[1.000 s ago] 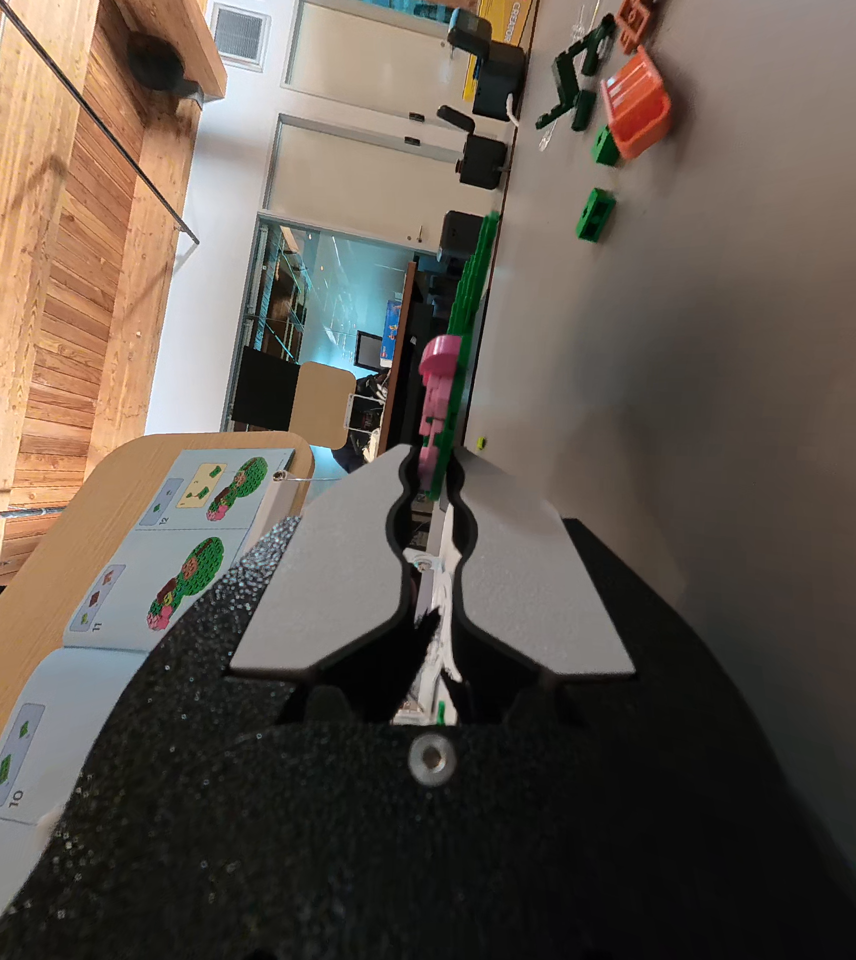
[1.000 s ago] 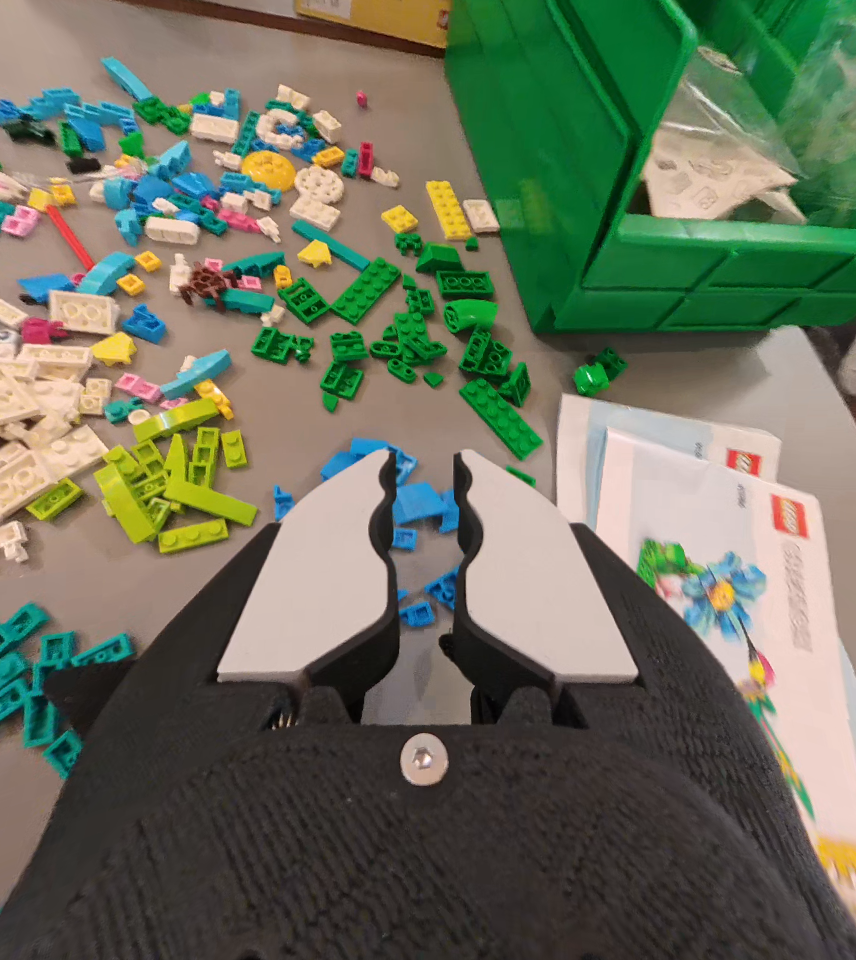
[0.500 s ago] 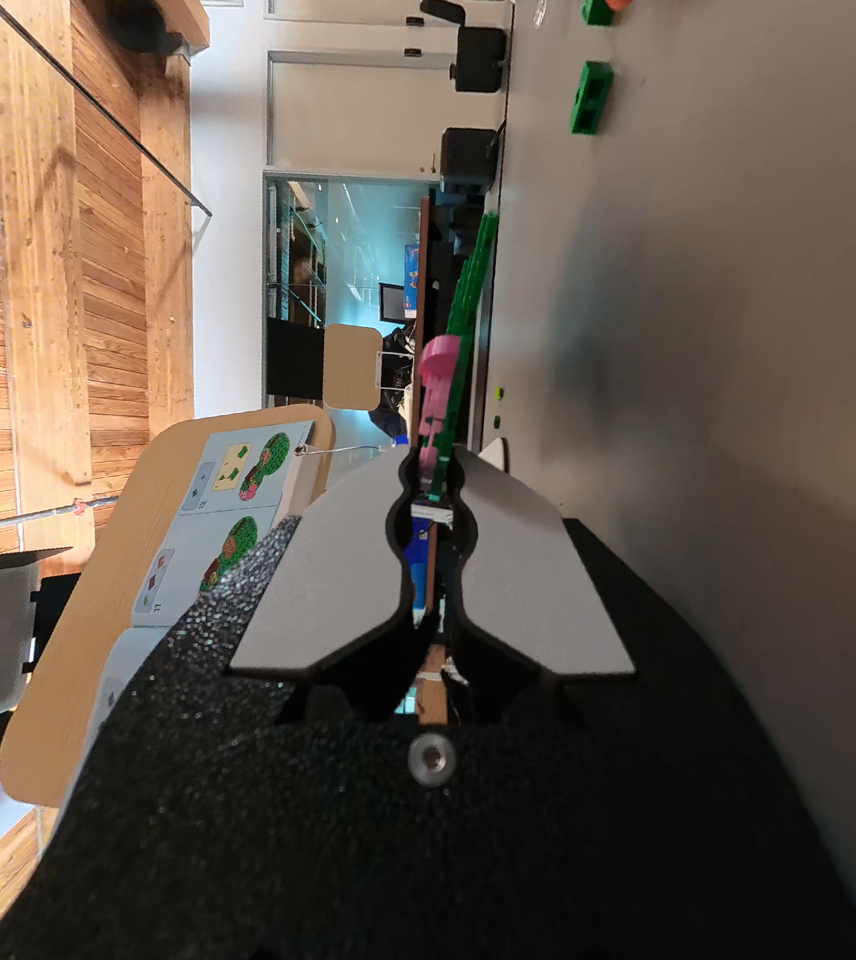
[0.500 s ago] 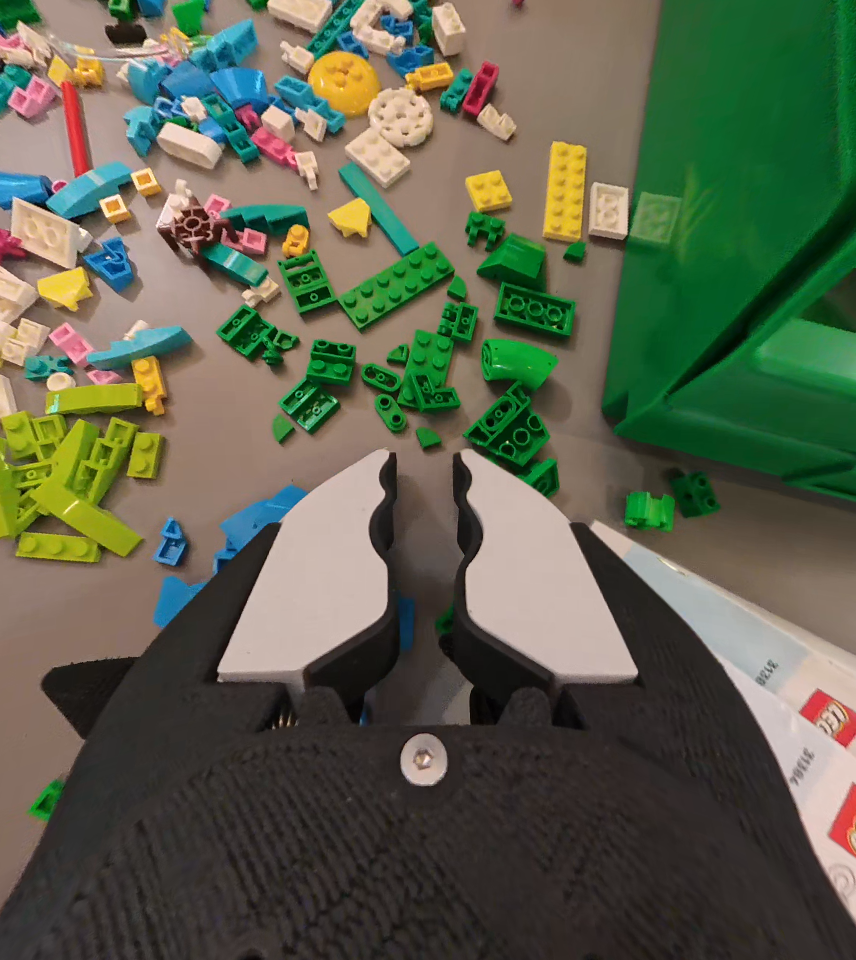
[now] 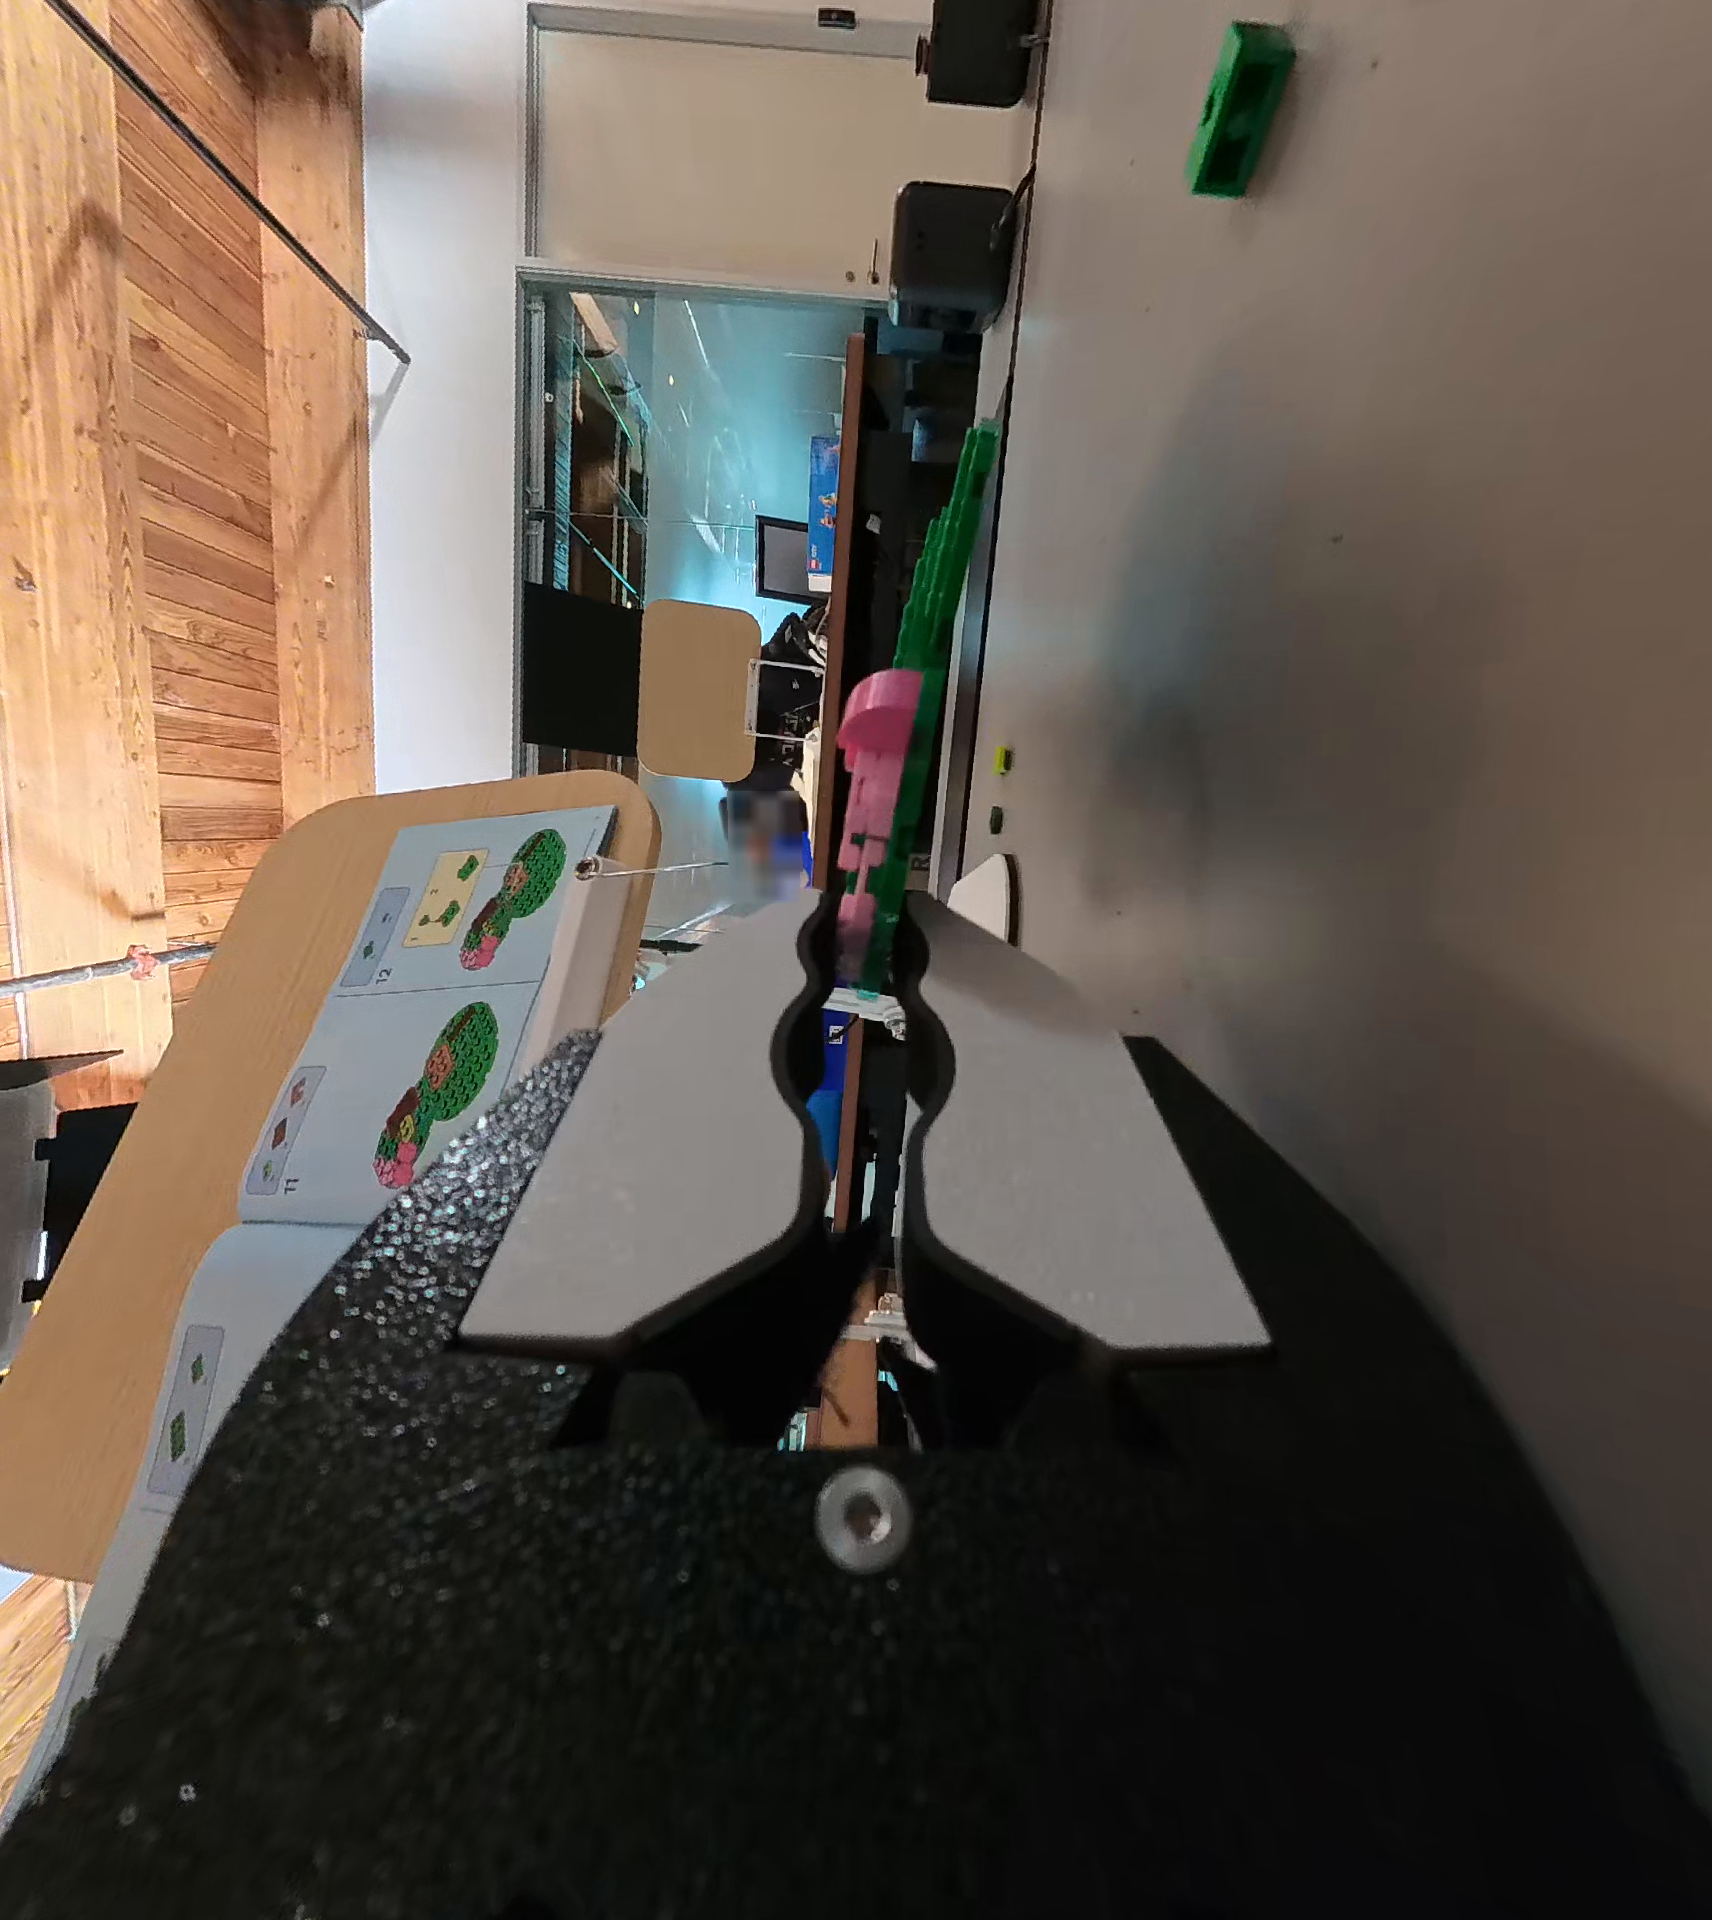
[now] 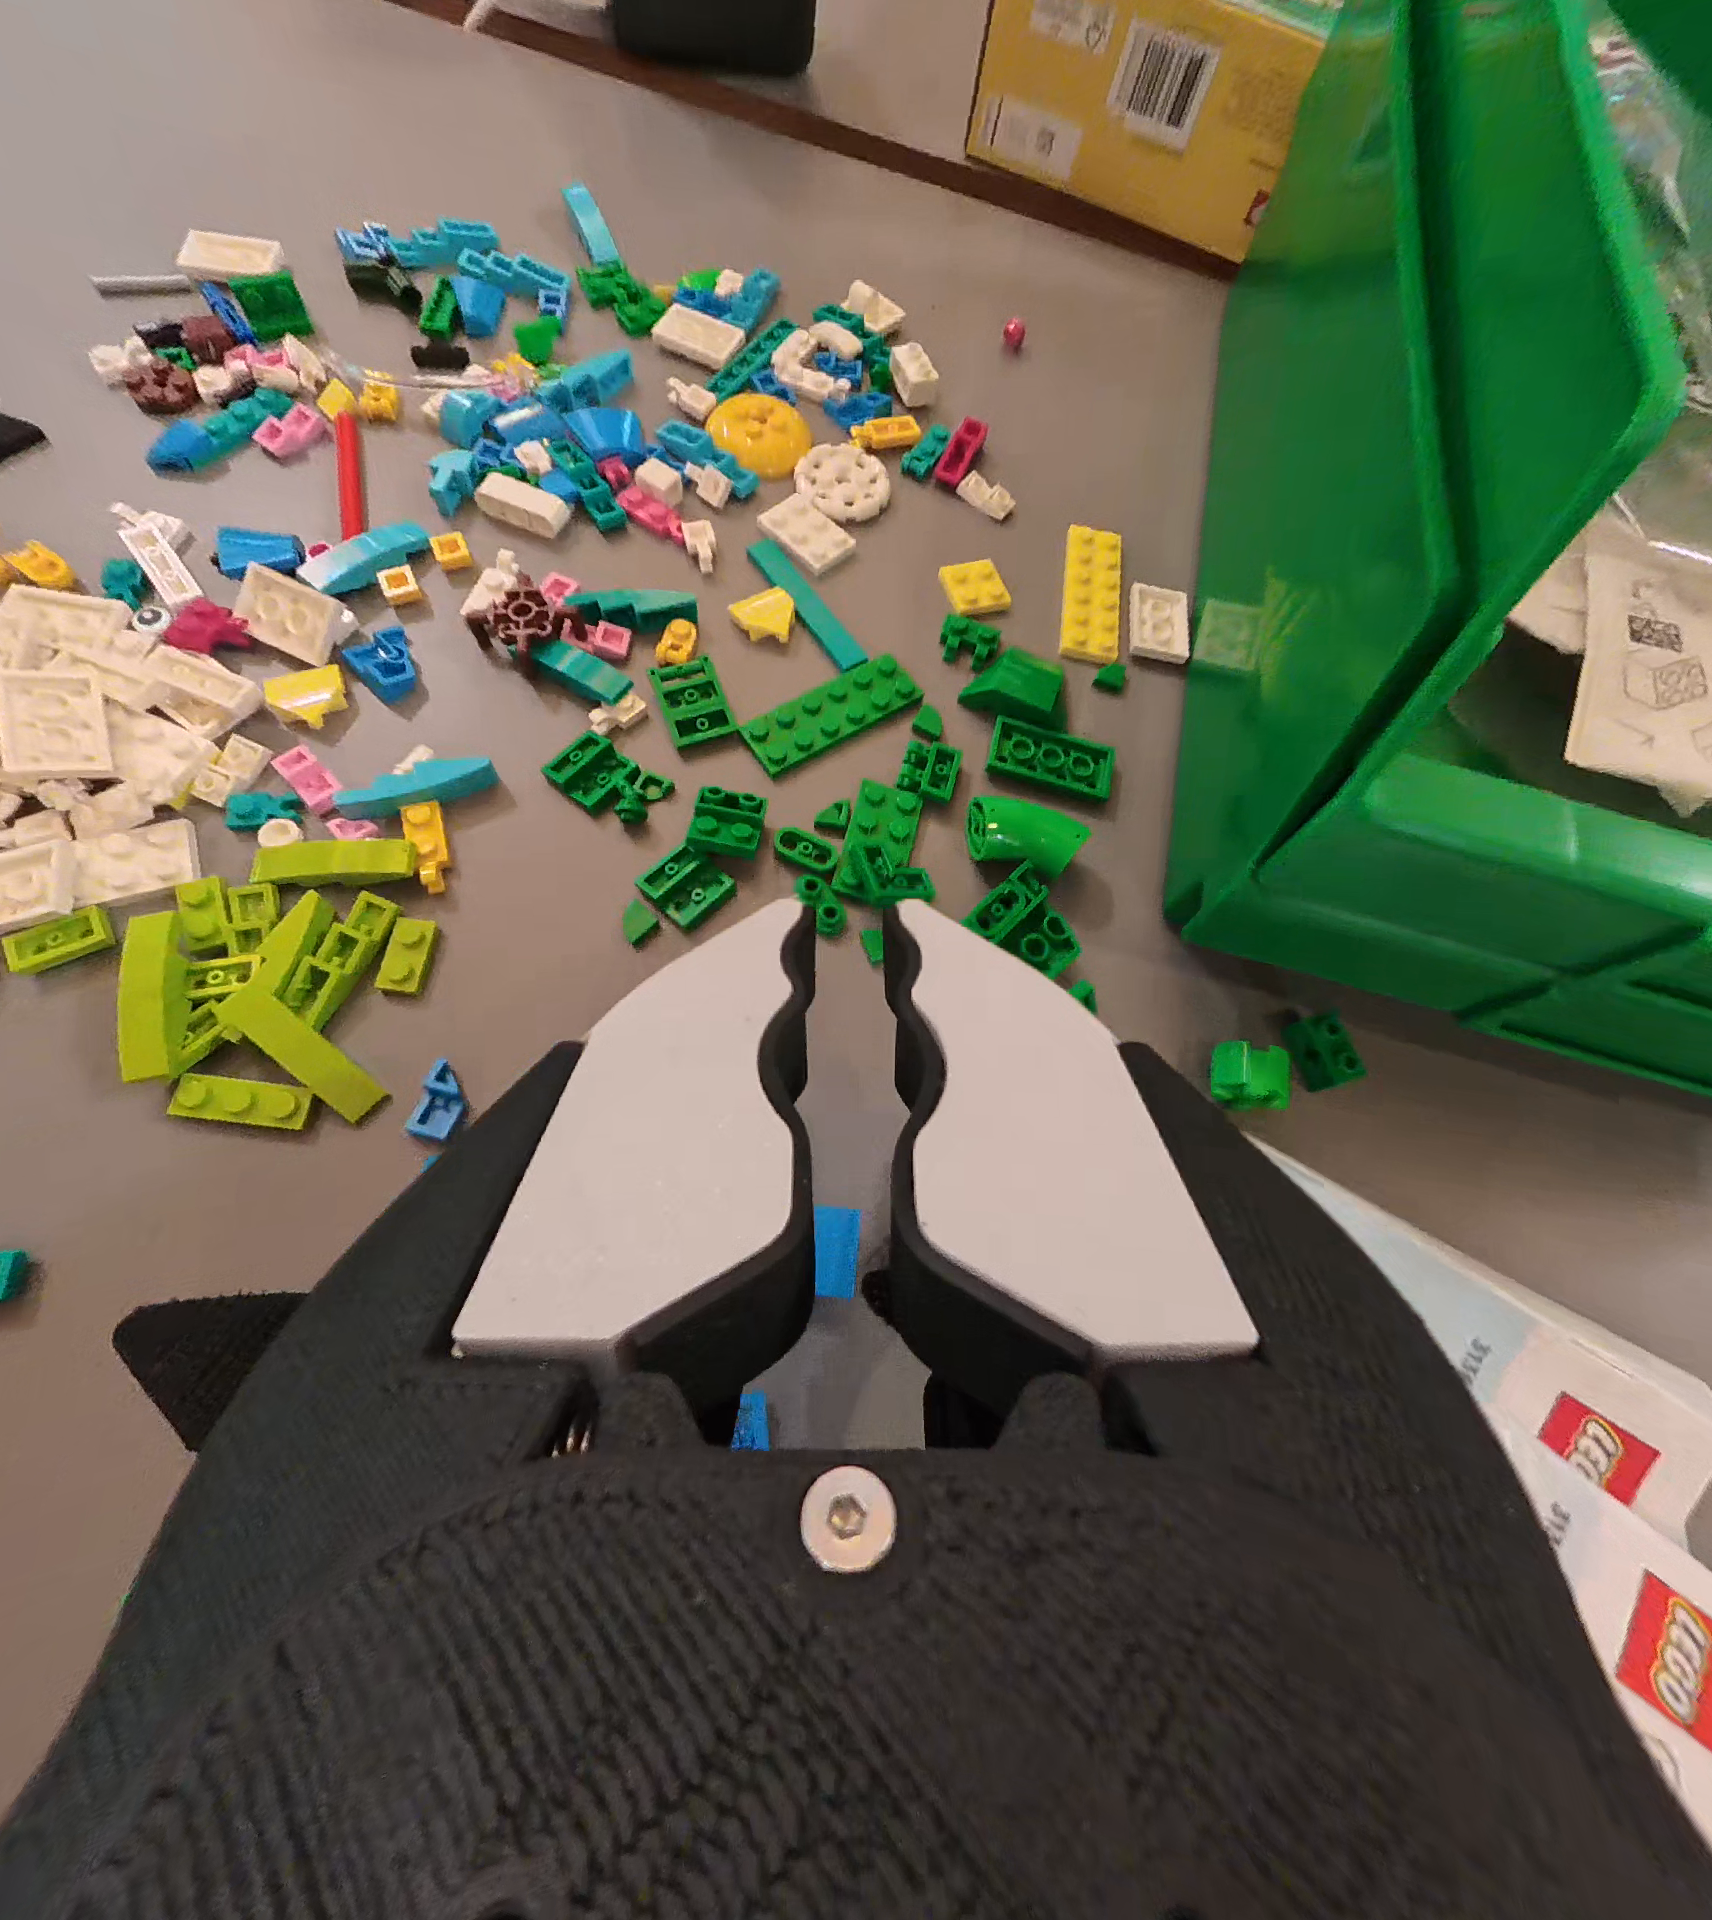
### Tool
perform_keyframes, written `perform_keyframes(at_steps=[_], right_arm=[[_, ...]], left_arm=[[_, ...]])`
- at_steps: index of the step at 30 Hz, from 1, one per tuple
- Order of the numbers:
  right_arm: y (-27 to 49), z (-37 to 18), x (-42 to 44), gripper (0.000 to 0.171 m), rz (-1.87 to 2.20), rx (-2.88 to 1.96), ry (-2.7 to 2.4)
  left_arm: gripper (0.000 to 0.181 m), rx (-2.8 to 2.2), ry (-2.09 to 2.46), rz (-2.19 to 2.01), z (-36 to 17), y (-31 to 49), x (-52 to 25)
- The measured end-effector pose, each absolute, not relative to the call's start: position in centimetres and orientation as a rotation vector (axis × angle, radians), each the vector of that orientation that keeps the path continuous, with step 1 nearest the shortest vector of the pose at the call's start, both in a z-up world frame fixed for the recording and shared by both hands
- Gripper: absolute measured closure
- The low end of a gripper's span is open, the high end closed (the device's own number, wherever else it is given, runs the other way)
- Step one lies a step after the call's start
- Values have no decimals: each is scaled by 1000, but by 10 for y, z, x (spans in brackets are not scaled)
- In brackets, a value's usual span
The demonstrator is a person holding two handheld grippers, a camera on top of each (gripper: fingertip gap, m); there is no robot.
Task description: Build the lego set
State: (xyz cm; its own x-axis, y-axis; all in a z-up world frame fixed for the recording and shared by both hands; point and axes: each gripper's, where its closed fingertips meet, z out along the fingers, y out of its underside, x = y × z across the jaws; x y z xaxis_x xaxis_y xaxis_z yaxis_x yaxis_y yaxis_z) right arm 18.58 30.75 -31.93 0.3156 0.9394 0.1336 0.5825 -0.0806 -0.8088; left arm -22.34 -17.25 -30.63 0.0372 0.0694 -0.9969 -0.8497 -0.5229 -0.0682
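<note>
Two claws show. The left gripper [image 5: 862,935] pinches the edge of a flat green lego plate with pink bricks stuck on it [image 5: 899,810], held up sideways near the grey table [image 5: 1454,727]. The right gripper [image 6: 850,925] is spread a little and holds nothing, hanging over loose green lego pieces [image 6: 831,810] beside a big green plastic bin [image 6: 1454,520].

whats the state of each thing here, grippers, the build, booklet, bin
left gripper: shut on green plate build
green plate build: held edge-on, pink bricks attached
right gripper: open, empty, over green pieces
instruction booklet: open on wooden stand
green bin: open, plastic bags inside
</note>
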Motion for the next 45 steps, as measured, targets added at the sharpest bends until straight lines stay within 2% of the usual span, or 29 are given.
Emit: perform_keyframes(at_steps=[19,37,45], right_arm=[[305,-326,185,164,446,-1811,-1390],[294,-350,183,153,507,-1860,-1538],[279,-347,172,153,620,-1834,-1599]], left_arm=[[172,-1562,831,1619,-305,-171,-223],[172,-1562,833,1604,-305,-172,-222],[172,-1564,835,1599,-306,-172,-222]])
